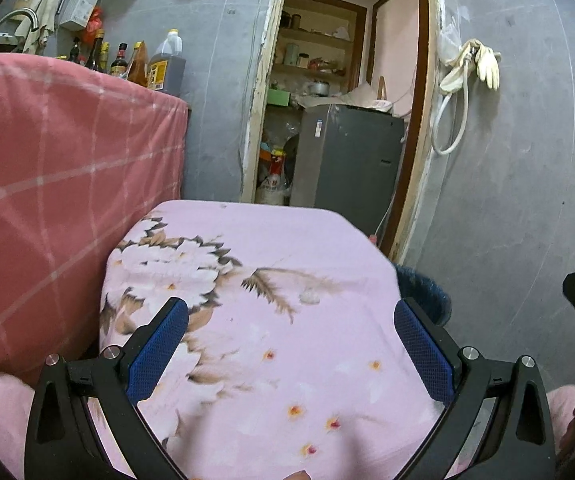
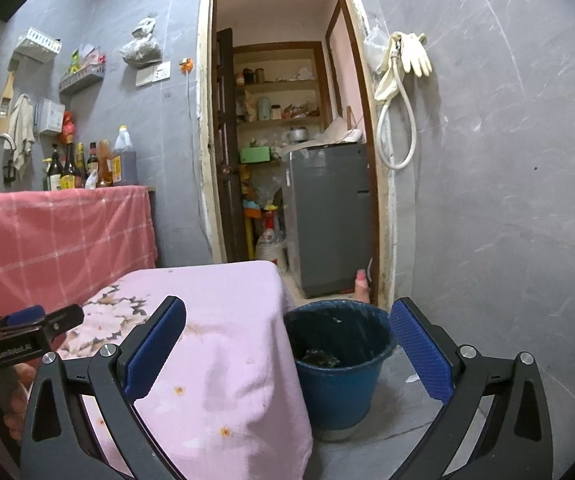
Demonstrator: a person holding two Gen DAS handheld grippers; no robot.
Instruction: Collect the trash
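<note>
Blue plastic round bucket (image 2: 337,364) stands on the floor just right of the pink floral-clothed tabletop (image 2: 223,344) — nearer the right tongs (image 2: 287,344); both tongs, left tongs (image 1: 289,344) included, gape released and carry nothing.

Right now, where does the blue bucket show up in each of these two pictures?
Left wrist view: only the blue bucket rim peeks out, right of the pink cloth's far corner.
Right wrist view: bucket in full, lower centre, on the floor.
Shared landmark: the grey fridge in the doorway.

Both claws gape wide and empty: the left claw (image 1: 291,344) and right claw (image 2: 287,344) fill their frames' lower halves.
</note>
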